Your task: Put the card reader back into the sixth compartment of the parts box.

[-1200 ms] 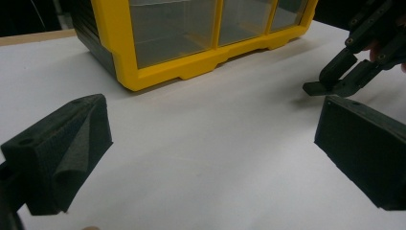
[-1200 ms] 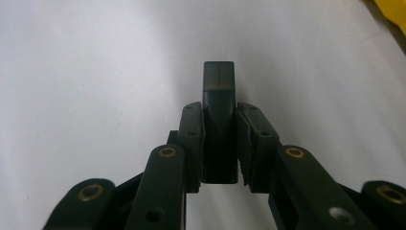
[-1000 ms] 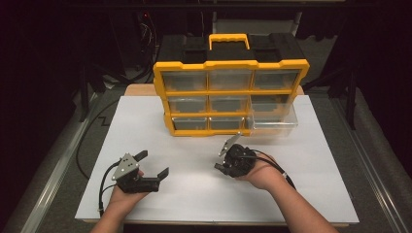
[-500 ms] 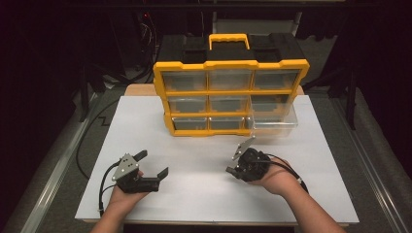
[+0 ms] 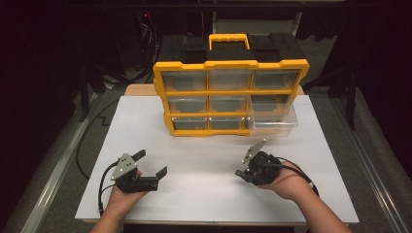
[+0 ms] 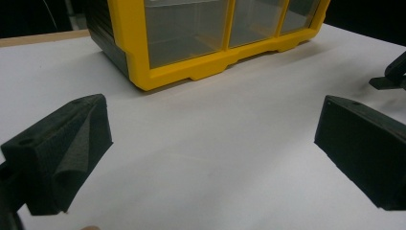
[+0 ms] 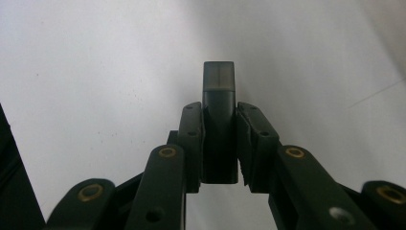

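Pinching a dark block (image 7: 219, 120), the right claw (image 7: 219, 110) hovers over the counter (image 5: 209, 160); the left claw (image 5: 151, 163) rests wide, empty.

Two handheld claws are seen, both black. The left claw (image 5: 154, 163) carries a grey three-cornered plate on top, and a black cable trails from its rear. Its pads (image 6: 67, 148) are blocky, wedge-shaped, matt, each with a small round hole. The right claw (image 5: 249, 162) bears a like grey plate and cable. Brass-coloured pivot pins are noted on its black linkage arms. Both forearms are bare; no sleeves are worn.
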Demonstrator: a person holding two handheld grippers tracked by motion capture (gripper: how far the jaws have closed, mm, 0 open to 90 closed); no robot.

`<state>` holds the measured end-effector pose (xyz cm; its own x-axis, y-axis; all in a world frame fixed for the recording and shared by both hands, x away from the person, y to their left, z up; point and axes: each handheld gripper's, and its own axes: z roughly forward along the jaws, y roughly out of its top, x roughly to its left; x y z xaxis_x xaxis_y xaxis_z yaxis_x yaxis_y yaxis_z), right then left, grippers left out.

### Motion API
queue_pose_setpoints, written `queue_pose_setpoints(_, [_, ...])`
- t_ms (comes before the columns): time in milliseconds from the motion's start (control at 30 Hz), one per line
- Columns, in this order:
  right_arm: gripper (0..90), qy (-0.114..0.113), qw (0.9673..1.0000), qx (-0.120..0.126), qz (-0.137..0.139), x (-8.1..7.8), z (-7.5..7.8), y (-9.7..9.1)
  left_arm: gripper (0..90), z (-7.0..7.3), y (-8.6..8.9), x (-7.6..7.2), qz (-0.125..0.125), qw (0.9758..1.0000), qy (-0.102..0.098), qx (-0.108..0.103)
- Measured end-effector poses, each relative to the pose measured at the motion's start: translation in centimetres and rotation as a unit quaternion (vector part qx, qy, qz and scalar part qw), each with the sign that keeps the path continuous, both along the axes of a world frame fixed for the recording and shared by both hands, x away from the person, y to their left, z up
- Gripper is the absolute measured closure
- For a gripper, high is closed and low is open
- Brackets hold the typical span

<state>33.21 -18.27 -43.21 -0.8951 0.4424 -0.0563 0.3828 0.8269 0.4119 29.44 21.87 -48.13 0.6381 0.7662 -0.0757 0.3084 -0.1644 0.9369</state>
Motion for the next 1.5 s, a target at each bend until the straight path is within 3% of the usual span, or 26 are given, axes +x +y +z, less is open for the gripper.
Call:
queue_pose_setpoints(367, [74.2,0.01,0.9998,-0.016,-0.001,-0.3,-0.4,-1.6,0.2,-0.1,0.1,0.0,0.0,1.0,0.002,0.002])
queue_pose_setpoints(833, [74.2,0.022,0.9995,-0.019,-0.009,-0.3,-0.8,-3.1,0.2,-0.1,0.2,0.0,-0.003,1.0,-0.001,0.003])
queue_pose_setpoints(1500, [74.2,0.024,0.9995,-0.022,0.0,-0.4,1.9,-4.5,0.2,-0.2,0.0,-0.1,-0.009,0.9999,-0.001,0.006])
